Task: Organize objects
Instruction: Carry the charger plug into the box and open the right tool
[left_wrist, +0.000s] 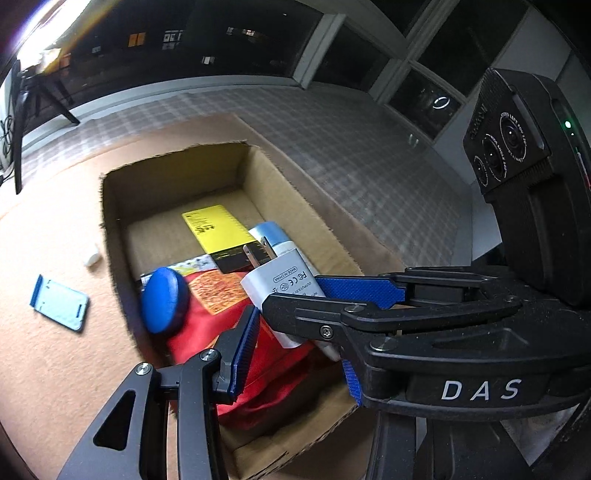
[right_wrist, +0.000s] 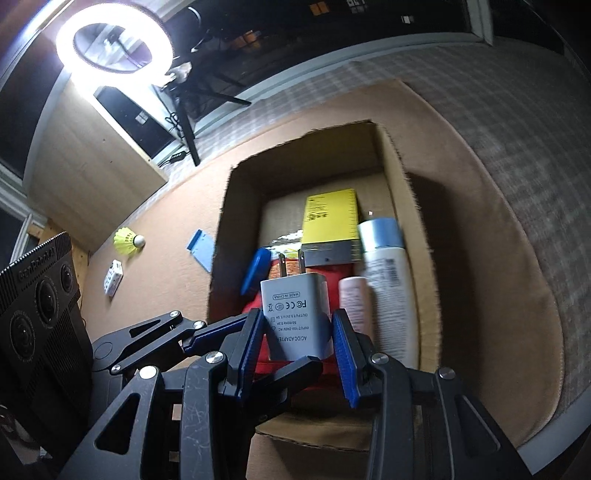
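Hanging over the near end of the open cardboard box (left_wrist: 173, 184), a white AC/DC adapter (right_wrist: 293, 314) is pinched by its two sides between the blue pads of the right gripper (right_wrist: 297, 332), prongs pointing toward the far wall. Those tongs are closed to just the width of the plug body. The left gripper (left_wrist: 295, 354) comes in from the left with its fingers spread wide. One pad lies just beside the adapter's left edge and the other finger sits under its base, so these tongs are open and clamp nothing.

The box sits on a tan mat (left_wrist: 55, 369) and holds several things. A yellow-and-black flat pack (left_wrist: 216, 229) lies on the floor toward the far end. A white bottle with a pale blue cap (right_wrist: 388, 273) runs along the right wall, and a pink tube (right_wrist: 354, 302) lies just beside it on the left. A red snack packet (left_wrist: 266, 373) fills the near half under the adapter. A round blue disc (left_wrist: 164, 301) leans at the left wall, partly on the packet.

Outside the box, a pale blue flat holder (left_wrist: 61, 304) lies on the mat to its left. Farther left are a yellow shuttlecock (right_wrist: 127, 240) and a small white spotted cube (right_wrist: 113, 282).
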